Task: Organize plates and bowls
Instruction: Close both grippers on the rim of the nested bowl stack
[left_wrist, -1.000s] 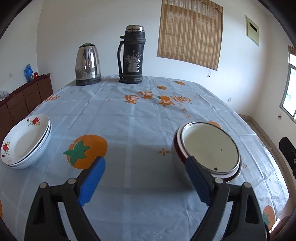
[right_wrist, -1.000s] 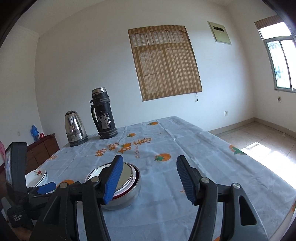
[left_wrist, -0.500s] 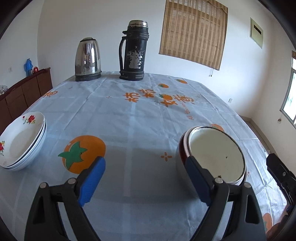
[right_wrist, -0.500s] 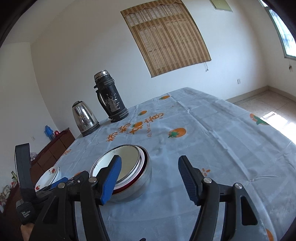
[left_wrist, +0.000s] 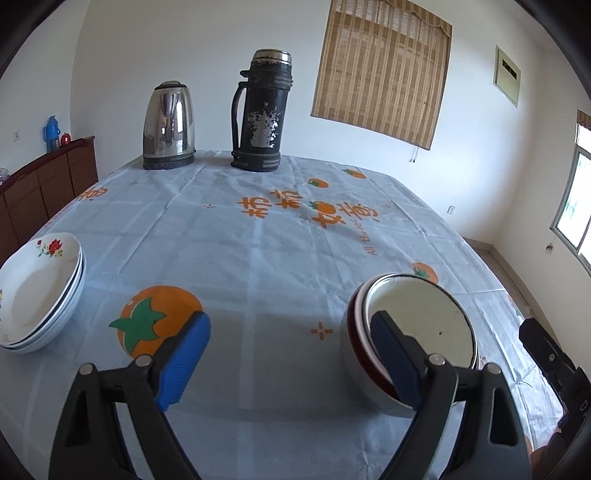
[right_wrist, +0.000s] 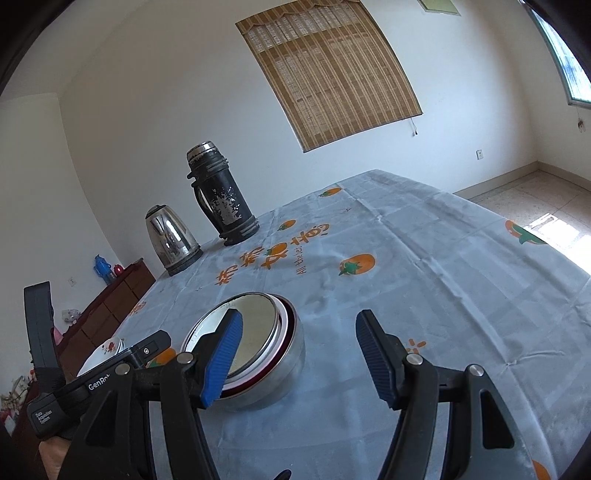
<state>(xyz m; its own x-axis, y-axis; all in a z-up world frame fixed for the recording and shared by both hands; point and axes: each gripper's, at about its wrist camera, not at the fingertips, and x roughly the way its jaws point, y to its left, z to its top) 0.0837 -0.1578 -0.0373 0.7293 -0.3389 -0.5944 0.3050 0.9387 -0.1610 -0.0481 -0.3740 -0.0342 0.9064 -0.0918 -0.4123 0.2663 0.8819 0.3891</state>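
Observation:
A stack of metal bowls (left_wrist: 421, 325) with a red-rimmed one in it stands on the table at the right; the right wrist view has this metal stack (right_wrist: 258, 328) at lower centre. A stack of white flowered plates (left_wrist: 33, 299) sits at the left edge. My left gripper (left_wrist: 290, 325) hangs open over bare cloth, its right finger (left_wrist: 395, 358) just in front of the metal bowls. My right gripper (right_wrist: 300, 321) is open too and holds nothing; its left finger (right_wrist: 221, 358) overlaps the bowl stack's near rim in the picture. Whether it touches I cannot tell.
A steel kettle (left_wrist: 169, 125) and a tall black thermos (left_wrist: 262, 110) stand at the table's far end. The blue tablecloth (left_wrist: 258, 240) has orange fruit prints. A dark wooden sideboard (left_wrist: 44, 184) runs along the left wall. Floor lies beyond the table's right edge.
The right gripper has rolled and dipped, so the metal bowls sit closer under its left finger. It has come further into the left wrist view's right edge. The left gripper has barely shifted.

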